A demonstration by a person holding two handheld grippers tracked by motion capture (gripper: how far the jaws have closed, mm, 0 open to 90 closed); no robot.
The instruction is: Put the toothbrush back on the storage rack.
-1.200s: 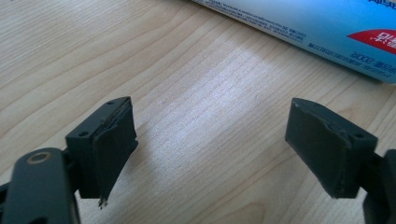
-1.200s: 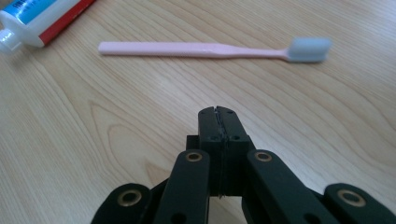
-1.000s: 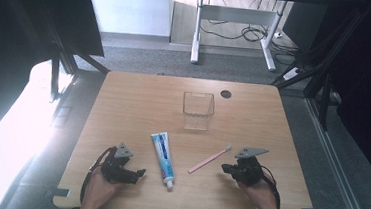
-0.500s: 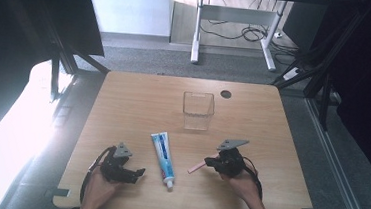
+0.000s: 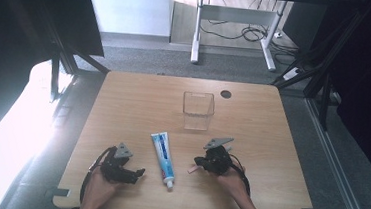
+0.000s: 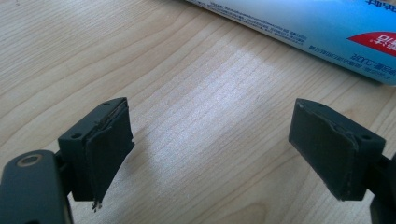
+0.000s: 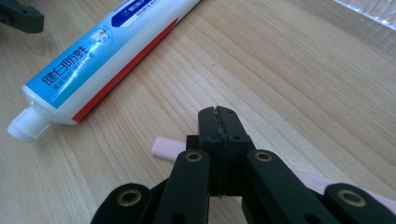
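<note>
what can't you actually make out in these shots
- Pink stick, right gripper view: its middle lies under the shut right gripper; whether it is clamped is unclear.
- Toothpaste tube, left gripper view: cut off by the top and right edges.
- Clear box, high view: too small to see whether anything is inside.

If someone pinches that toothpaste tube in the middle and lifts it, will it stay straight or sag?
The toothpaste tube looks plump and lies flat on the table, so it would probably dent under the pinch and droop a little. Its glossy skin may be slippery. The flattened body seems unlikely to roll, though the round white cap end might swing.
</note>
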